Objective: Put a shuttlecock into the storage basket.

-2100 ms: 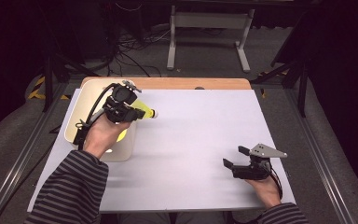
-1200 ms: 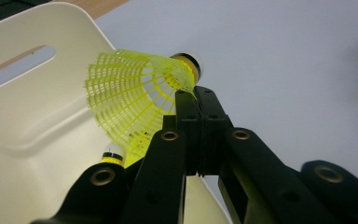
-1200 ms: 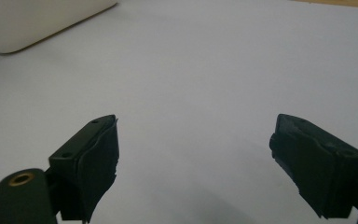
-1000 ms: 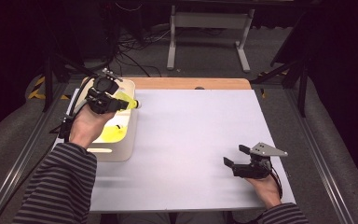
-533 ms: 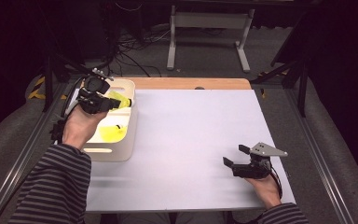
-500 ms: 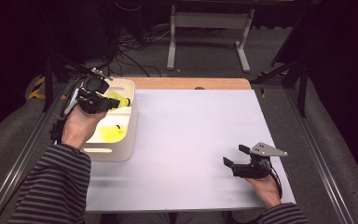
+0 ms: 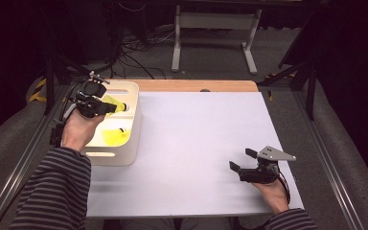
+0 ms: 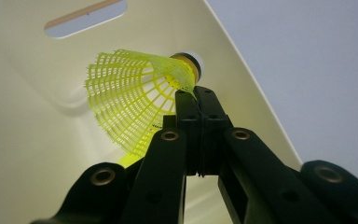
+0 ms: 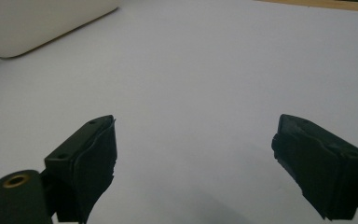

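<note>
- The left gripper (image 7: pixel 106 108) is holding its jaws pressed together on the edge of a yellow shuttlecock's (image 8: pixel 135 93) mesh skirt; the cork end is pointing away from the hand.
- Compared with two seconds ago, the left hand (image 7: pixel 79 132) has carried the shuttlecock from over the bin's inner side, near the worktop's middle, out to the far left corner of the worktop.
- It is now hanging over the far end of the cream bin (image 7: pixel 129 143), inside the rim line.
- A second yellow shuttlecock (image 7: pixel 116 137) is lying on the bin floor, where it lay before.
- The right gripper (image 7: pixel 242 160) is resting by the near right corner of the white worktop (image 7: pixel 196 139), jaws spread wide with nothing between them, unchanged from earlier.
</note>
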A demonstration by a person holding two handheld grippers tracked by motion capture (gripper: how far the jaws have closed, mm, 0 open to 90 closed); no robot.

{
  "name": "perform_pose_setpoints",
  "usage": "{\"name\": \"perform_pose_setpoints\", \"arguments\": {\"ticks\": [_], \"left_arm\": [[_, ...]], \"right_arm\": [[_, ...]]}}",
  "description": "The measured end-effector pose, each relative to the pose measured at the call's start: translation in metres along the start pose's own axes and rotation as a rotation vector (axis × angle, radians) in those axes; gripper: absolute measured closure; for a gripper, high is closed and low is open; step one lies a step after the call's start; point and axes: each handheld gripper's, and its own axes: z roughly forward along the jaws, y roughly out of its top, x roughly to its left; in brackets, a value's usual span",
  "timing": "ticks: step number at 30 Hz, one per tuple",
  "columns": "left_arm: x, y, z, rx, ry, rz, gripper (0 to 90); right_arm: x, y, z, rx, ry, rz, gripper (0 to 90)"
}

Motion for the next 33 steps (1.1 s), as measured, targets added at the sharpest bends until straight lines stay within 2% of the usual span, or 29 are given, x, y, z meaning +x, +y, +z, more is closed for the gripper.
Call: {"name": "perform_pose_setpoints", "arguments": {"ticks": [5, 8, 15, 17, 20, 25, 28, 33], "left_arm": [[0.003, 0.001, 0.011, 0.025, 0.009, -0.017, 89.6], [0.006, 0.003, 0.017, 0.036, 0.000, -0.027, 89.4], [0.008, 0.006, 0.028, 0.062, 0.022, -0.034, 87.9], [0.009, 0.007, 0.032, 0.079, 0.020, -0.047, 84.8], [0.008, 0.008, 0.034, 0.077, 0.026, -0.049, 80.1], [0.005, 0.009, 0.036, 0.083, 0.042, -0.046, 66.9], [0.002, 0.009, 0.033, 0.066, 0.039, -0.045, 60.3], [-0.003, 0.007, 0.026, 0.049, 0.041, -0.039, 54.0]], "right_arm": [[0.000, 0.000, 0.000, 0.000, 0.001, 0.000, 13.3], [0.000, 0.000, 0.000, 0.000, 0.002, 0.001, 13.3], [0.000, 0.000, 0.000, 0.004, 0.001, -0.004, 13.2], [-0.001, 0.000, 0.000, -0.001, -0.005, 0.002, 13.0], [-0.001, 0.000, -0.001, -0.003, -0.001, 0.002, 13.0], [-0.001, 0.000, 0.000, -0.004, 0.002, 0.001, 13.0], [-0.001, 0.000, -0.001, -0.006, 0.001, 0.002, 13.0], [-0.001, 0.000, -0.001, -0.004, 0.000, 0.004, 13.0]]}}
